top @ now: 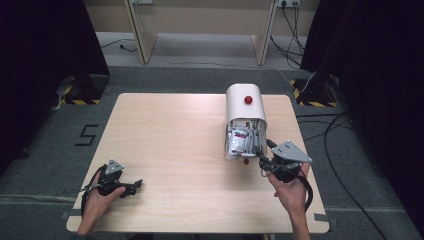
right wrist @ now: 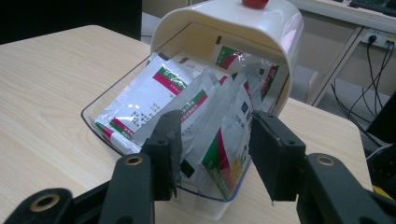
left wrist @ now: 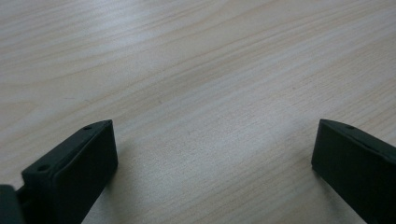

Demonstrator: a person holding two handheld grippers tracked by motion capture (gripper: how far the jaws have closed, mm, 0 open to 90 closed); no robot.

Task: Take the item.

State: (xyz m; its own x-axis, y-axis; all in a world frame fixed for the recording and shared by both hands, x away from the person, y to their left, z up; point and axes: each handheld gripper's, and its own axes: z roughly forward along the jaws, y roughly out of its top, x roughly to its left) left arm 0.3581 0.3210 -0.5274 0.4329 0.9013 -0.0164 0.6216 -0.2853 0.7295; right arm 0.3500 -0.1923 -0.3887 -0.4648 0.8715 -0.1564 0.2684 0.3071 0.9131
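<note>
Right gripper (right wrist: 212,154) sits at the open front of the white box (top: 244,107), jaws spread, straddling the upright packets (right wrist: 219,135); contact with them can't be told. The box's long axis runs 12 to 6 on the table (top: 170,145), mouth toward 6. Left gripper (top: 131,187) rests well apart near 8, jaws spread, empty. Bare wood all around; table edge close at 3.
</note>
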